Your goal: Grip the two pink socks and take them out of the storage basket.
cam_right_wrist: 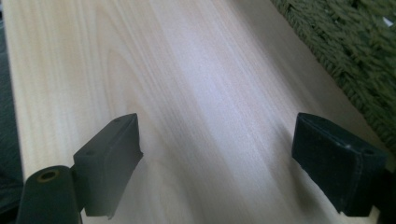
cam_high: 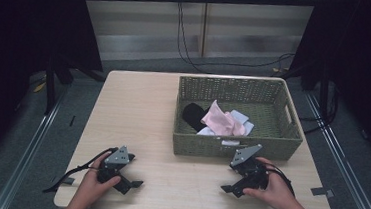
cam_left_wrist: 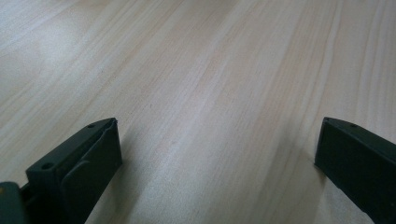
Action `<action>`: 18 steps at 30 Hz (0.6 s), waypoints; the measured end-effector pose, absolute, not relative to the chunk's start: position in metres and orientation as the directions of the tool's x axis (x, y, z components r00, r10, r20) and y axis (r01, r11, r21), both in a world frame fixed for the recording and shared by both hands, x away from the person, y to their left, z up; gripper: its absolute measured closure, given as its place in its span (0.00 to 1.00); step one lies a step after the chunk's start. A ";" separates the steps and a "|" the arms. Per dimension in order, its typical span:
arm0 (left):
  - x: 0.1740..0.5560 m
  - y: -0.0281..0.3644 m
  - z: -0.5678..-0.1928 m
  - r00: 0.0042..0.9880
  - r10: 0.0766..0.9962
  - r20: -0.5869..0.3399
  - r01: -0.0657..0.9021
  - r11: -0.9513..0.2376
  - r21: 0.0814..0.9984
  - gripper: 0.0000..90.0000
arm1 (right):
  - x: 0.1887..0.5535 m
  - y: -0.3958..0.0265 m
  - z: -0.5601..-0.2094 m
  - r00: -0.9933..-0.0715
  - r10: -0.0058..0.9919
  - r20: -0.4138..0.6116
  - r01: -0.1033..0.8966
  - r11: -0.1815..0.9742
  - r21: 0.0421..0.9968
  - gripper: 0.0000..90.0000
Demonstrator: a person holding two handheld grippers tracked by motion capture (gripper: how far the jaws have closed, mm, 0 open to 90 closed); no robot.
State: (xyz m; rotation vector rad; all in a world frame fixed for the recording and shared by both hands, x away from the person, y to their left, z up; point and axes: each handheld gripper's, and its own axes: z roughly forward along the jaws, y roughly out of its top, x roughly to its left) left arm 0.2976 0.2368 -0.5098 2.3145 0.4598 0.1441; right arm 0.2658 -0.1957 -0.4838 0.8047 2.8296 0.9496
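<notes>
On the wooden table (cam_high: 143, 111), left claw (cam_left_wrist: 217, 144) and right claw (cam_right_wrist: 217, 140) both wide open, empty, no readable writing on the woven basket (cam_high: 235, 146).

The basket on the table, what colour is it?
The basket is woven olive green. It shows best in the high view.

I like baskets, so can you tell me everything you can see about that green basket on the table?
The basket is a woven, olive-green rectangle with low upright walls, an open top and a handle slot cut in its right end. It looks like wicker or grass. It stands flat on the far right part of the light wooden table. Inside lie a pink cloth, a black cloth and some white pieces. A small white tag shows on its near wall. The right tongs sit just in front of it, apart from it.
</notes>
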 end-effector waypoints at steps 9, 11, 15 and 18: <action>0.298 0.237 -0.510 0.929 0.368 -0.034 0.283 -0.648 0.707 0.00 | 0.280 -0.198 -0.448 -0.865 0.482 0.136 0.480 0.720 0.502 0.21; 0.298 0.237 -0.510 0.929 0.368 -0.034 0.283 -0.648 0.707 0.00 | 0.283 -0.198 -0.441 -0.865 0.484 0.134 0.483 0.729 0.486 0.21; 0.298 0.237 -0.510 0.929 0.369 -0.034 0.283 -0.648 0.707 0.00 | 0.287 -0.199 -0.429 -0.867 0.477 0.142 0.485 0.744 0.460 0.21; 0.298 0.237 -0.510 0.929 0.368 -0.034 0.283 -0.648 0.707 0.00 | 0.289 -0.198 -0.420 -0.877 0.463 0.130 0.468 0.762 0.446 0.22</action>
